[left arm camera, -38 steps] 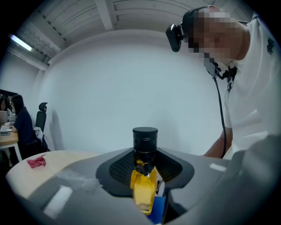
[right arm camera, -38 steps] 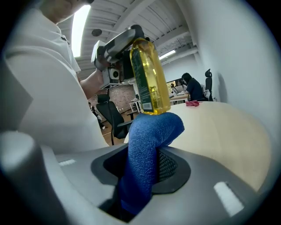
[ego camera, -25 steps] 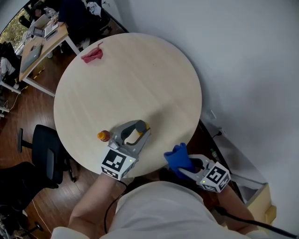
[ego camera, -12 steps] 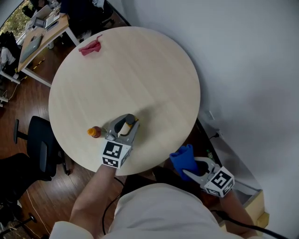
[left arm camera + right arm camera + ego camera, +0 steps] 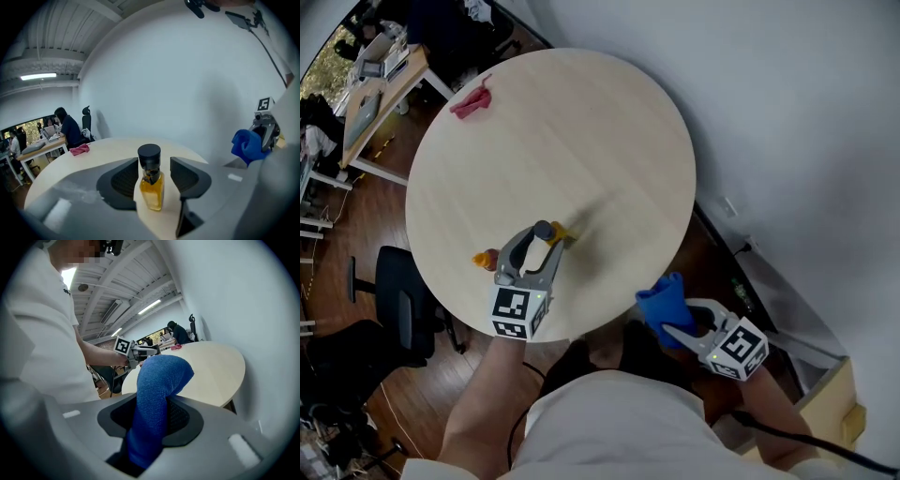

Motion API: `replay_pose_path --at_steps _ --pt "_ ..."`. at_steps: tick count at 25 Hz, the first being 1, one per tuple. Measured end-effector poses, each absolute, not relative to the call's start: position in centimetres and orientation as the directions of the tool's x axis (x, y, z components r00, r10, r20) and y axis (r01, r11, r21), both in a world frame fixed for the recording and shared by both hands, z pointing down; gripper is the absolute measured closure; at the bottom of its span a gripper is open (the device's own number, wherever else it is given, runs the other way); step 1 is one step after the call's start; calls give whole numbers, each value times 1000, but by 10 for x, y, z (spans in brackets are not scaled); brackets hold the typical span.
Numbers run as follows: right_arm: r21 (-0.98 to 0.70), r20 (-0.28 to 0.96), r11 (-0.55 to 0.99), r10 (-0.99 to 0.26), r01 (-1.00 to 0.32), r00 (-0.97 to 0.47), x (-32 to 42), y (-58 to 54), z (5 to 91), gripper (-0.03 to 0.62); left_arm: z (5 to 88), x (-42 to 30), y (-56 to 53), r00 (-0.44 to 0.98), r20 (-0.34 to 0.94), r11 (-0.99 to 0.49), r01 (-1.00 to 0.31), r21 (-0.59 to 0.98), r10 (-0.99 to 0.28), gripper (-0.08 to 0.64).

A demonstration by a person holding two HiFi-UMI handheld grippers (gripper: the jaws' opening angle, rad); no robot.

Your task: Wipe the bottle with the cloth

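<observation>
A small bottle of yellow liquid with a black cap stands upright between the jaws of my left gripper. The gripper is shut on it and holds it over the near part of the round table. From the head view only a yellow bit of the bottle shows at the left gripper's tips. My right gripper is shut on a blue cloth that bulges up out of the jaws. This right gripper and its cloth hang just off the table's near right edge.
A small orange object lies on the table just left of the left gripper. A pink cloth lies at the far left rim. A black office chair stands left of the table, desks beyond. The white wall is close on the right.
My left gripper with the bottle has shifted slightly left along the near side of the table and turned a little. The right gripper still holds the blue cloth in about the same place.
</observation>
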State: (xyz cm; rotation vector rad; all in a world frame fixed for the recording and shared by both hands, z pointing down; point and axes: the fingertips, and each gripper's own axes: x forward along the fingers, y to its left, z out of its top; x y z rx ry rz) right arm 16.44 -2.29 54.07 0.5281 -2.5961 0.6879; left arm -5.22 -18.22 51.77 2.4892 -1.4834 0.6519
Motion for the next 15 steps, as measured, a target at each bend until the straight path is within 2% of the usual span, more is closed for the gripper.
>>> replay_pose_path --at_steps 6,11,15 --pt "-322 431 773 -394 -546 -812 147 11 516 439 478 -91 -130 400 412 -473 -876 -91 -819 341" --pt "-254 443 697 -532 -670 -722 128 70 504 439 450 -106 -59 552 336 -609 -789 -85 -763 356" --pt "-231 425 554 -682 -800 -595 112 124 477 439 445 -128 3 659 330 -713 -699 -64 -676 382"
